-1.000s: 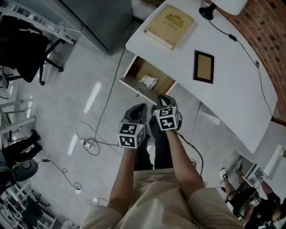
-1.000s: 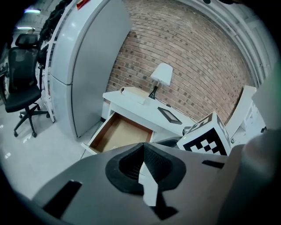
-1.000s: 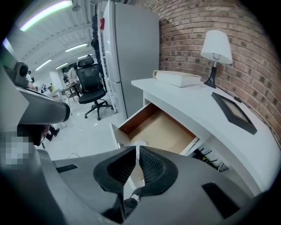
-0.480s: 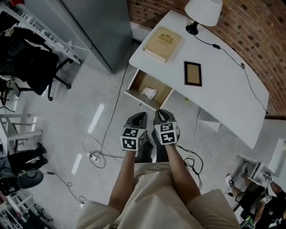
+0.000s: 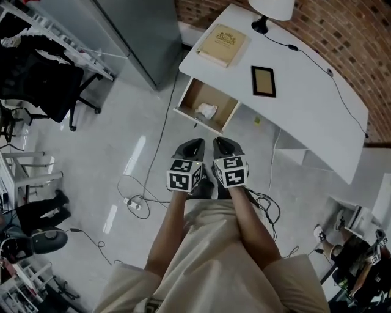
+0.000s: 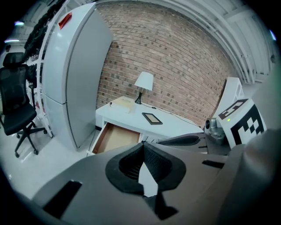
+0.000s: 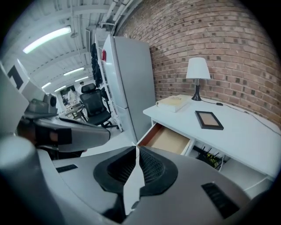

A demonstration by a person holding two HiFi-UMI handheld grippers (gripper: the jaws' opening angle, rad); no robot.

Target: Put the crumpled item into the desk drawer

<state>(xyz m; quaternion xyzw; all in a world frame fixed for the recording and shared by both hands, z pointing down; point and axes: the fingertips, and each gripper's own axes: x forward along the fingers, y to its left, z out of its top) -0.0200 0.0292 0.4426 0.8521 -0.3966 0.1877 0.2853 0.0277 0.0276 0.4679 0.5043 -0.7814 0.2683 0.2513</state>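
Head view: person stands on the grey floor facing a curved white desk set against a red brick wall.
Left: left hand-held gripper is held out in front of the body, well apart from the desk. Its pads are pressed tip to tip with nothing between them.
Right: right hand-held gripper is just beside the left one and level with it. Its pads are also closed tip to tip, and it's empty.
Item: white crumpled item lies about mid-way inside the open wood-lined drawer, well apart from both grippers.
Drawer: stands out from the desk edge, below the book end.
Desk top: tan hardcover book, black-framed picture lying flat, and a white-shaded lamp on a black base, with its black cord running along the top.
Surroundings: tall grey cabinet is beside the desk, a black office chair is further off, and loose cables lie on the floor.
Gripper views: both point at the desk, with the open drawer ahead of the jaws.
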